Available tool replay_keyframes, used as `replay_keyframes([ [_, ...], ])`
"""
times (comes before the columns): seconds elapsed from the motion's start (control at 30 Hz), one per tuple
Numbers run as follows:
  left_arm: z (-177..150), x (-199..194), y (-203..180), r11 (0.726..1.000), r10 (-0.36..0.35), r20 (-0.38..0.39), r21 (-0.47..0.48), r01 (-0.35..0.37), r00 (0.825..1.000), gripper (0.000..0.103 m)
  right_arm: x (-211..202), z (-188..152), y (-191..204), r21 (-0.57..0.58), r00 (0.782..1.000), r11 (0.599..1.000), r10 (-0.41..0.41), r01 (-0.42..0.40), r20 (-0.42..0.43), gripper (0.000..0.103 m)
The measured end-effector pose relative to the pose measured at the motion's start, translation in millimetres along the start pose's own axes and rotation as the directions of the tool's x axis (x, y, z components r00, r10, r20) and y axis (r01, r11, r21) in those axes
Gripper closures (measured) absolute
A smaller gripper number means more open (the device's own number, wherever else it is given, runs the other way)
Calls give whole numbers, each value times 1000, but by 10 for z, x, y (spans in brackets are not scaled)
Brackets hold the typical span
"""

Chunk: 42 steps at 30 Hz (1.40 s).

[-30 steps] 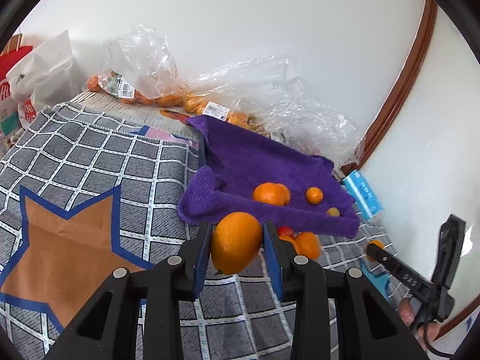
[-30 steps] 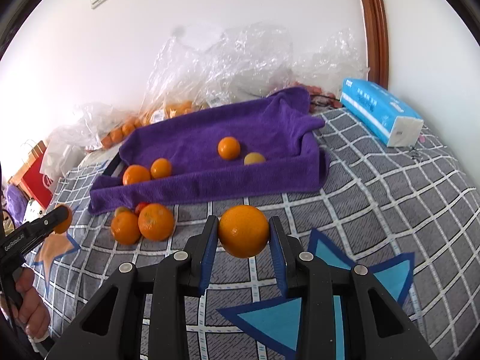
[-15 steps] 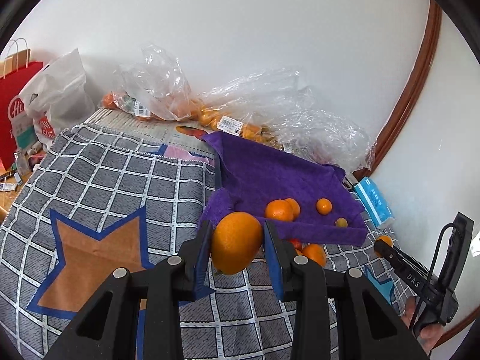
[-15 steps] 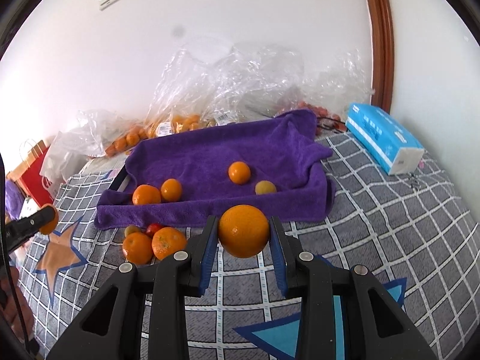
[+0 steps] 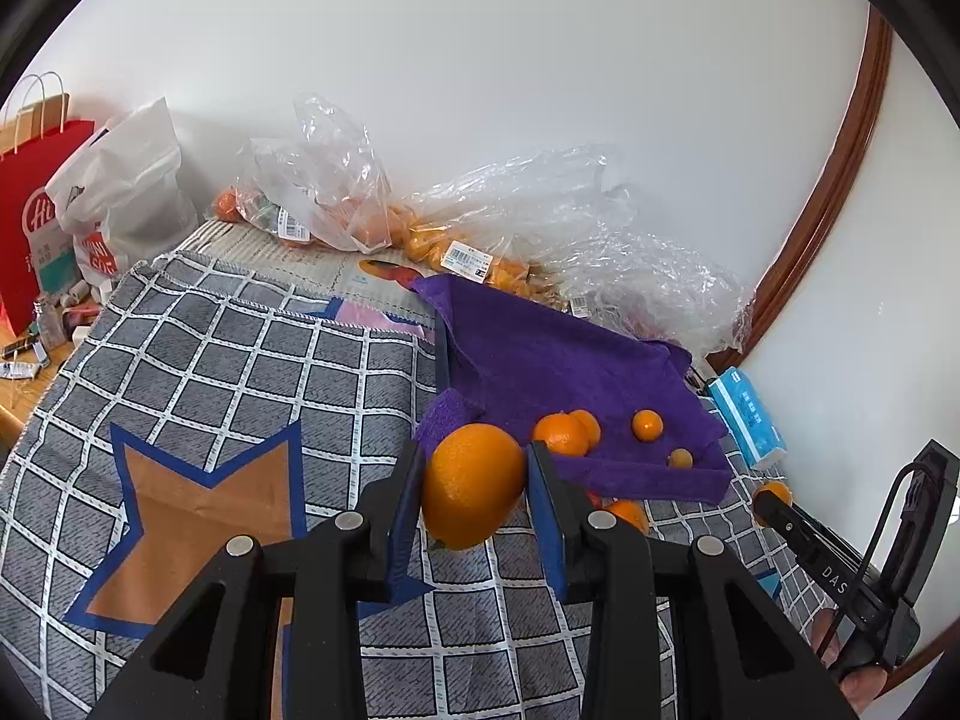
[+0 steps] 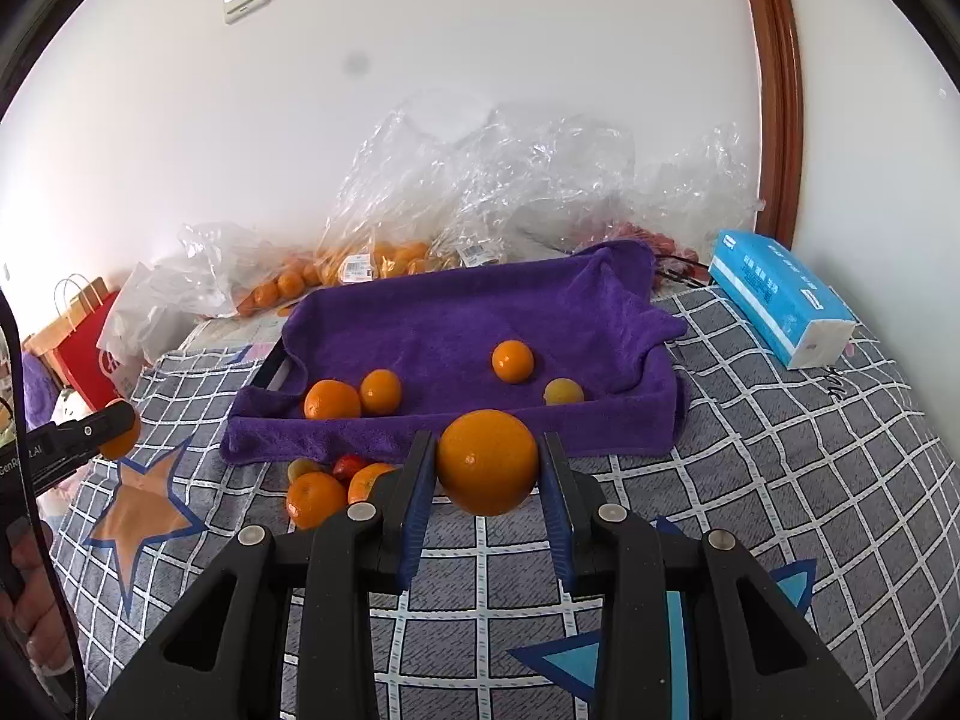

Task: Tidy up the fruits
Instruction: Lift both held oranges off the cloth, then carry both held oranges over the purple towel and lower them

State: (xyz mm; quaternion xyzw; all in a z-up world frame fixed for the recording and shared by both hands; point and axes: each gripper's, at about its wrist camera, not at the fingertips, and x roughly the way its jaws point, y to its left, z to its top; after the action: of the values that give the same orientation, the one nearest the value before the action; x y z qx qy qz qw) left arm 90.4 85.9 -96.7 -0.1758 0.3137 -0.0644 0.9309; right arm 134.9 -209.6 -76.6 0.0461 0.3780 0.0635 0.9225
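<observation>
Left gripper clamped on large round orange, clear of the grey checked cloth | right gripper likewise pinches second round orange | both carried, apparently bound for purple towel-lined tray just ahead, four small fruits inside | loose fruits remain before it.

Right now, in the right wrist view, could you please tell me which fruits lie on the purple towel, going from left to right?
On the purple towel: larger orange → smaller orange touching it → lone orange → pale yellowish fruit.
</observation>
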Motion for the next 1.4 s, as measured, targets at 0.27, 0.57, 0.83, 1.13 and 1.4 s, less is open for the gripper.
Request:
replay_keyframes([
  [0.27,33,36,-61,1000,-9,-8,14,9,1000,71,26,24,8,16,1000,1000,5,-5,-8,69],
  [0.57,127,103,-123,999,-14,8,28,14,1000,71,107,149,39,25,1000,1000,19,-19,6,69],
  [0.83,345,222,-105,999,17,30,40,-18,999,71,190,386,40,22,998,999,32,-33,55,69],
  [1.13,507,498,1,999,43,-11,1,-43,999,71,418,662,1,10,996,999,38,-39,82,69],
  [1.4,560,922,-320,999,28,-54,45,-25,998,71,758,755,-104,5,998,999,52,-52,45,69],
])
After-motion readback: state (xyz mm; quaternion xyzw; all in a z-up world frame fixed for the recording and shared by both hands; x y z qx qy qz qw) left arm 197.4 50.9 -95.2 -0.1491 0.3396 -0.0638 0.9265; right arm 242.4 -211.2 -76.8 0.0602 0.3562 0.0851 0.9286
